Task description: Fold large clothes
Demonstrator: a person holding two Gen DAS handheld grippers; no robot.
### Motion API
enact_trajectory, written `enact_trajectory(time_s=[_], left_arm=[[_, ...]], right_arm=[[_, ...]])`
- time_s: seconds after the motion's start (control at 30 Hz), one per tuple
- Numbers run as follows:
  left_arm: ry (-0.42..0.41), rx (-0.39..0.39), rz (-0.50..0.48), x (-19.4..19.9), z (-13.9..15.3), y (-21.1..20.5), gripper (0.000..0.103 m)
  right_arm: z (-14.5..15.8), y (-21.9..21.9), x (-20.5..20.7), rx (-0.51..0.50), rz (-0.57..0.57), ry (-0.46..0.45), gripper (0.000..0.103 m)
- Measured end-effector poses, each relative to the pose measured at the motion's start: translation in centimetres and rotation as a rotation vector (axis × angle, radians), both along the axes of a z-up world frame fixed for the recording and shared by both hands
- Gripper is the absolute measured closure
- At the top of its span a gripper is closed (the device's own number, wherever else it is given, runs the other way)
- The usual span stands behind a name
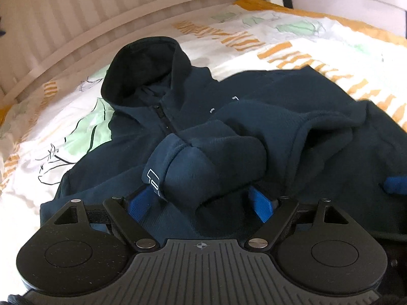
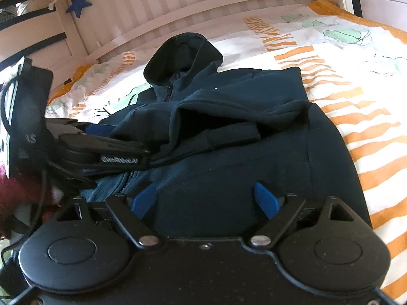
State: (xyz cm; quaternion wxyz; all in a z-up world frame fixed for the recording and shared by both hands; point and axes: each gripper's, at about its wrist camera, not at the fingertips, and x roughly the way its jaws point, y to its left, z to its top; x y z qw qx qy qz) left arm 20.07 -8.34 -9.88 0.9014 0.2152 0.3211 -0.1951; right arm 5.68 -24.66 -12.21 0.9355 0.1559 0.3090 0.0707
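The white bed cover with orange stripes and pale green leaf prints (image 1: 292, 40) spreads wide under everything, bare on my right up to the slatted pale wooden bed rail (image 1: 76, 25). On it lies the dark navy fleece zip hoodie (image 2: 229, 167), hood (image 1: 145, 68) toward the rail, hem nearest me. My left gripper (image 1: 201, 198) has its blue fingers (image 1: 259, 203) spread either side of the rolled sleeve cuff (image 1: 203, 167), not pinching it. My right gripper (image 2: 206, 198) hovers with jaws spread over the hoodie's lower body, holding nothing.
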Motion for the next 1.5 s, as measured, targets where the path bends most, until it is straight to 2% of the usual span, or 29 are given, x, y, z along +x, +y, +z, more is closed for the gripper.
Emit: enact_trajectory(time_s=[0.03,0.1,0.13,0.2,0.27,0.5,0.6,0.77,0.9,0.97,1.03,1.13,1.23,1.37,1.5], left_arm=[[0.007,-0.022,0.012,0.3,0.1,0.1,0.041],[0.010,-0.080,0.053,1.0,0.8,0.8,0.059],[0.010,-0.127,0.080,1.3,1.3,1.5,0.063],[0.009,-0.231,0.156,1.8,2.3,3.3,0.063],[0.013,-0.293,0.224,2.1,2.8,5.2,0.062],[0.145,-0.419,0.377,2.5,1.5,12.4,0.060],[0.185,-0.482,0.405,2.6,1.1,14.4,0.055],[0.230,-0.537,0.397,3.2,0.7,15.2,0.053],[0.241,-0.610,0.381,3.0,1.1,15.6,0.052],[0.233,-0.655,0.361,2.5,1.5,15.8,0.046],[0.216,-0.670,0.363,2.3,1.8,16.1,0.039],[0.221,-0.672,0.395,3.0,1.8,16.3,0.039],[0.244,-0.719,0.426,3.7,1.6,16.7,0.038],[0.272,-0.699,0.433,4.7,1.2,16.4,0.037],[0.288,-0.713,0.437,4.9,0.7,16.5,0.036]], right_arm=[[0.0,0.0,0.0,0.000,0.001,0.000,0.017],[0.0,0.0,-0.1,0.000,0.002,-0.001,0.017],[0.0,0.0,-0.1,0.000,0.001,-0.001,0.017],[0.0,0.0,-0.1,0.000,0.001,-0.001,0.017],[0.0,0.0,-0.1,0.000,0.001,0.000,0.017],[0.1,0.0,-0.1,-0.002,0.001,0.000,0.017],[0.1,0.0,-0.2,-0.007,0.002,0.001,0.016],[0.1,0.3,-0.1,-0.023,0.005,0.006,0.016],[0.1,0.5,-0.1,-0.035,0.008,0.010,0.016],[0.1,0.5,0.1,-0.038,0.010,0.011,0.016],[0.1,0.5,0.1,-0.039,0.012,0.012,0.016],[0.1,0.6,0.2,-0.047,0.016,0.013,0.015],[0.1,0.7,0.2,-0.050,0.018,0.015,0.015],[0.0,0.7,0.2,-0.050,0.019,0.015,0.015],[0.0,0.9,0.3,-0.075,0.031,0.018,0.013]])
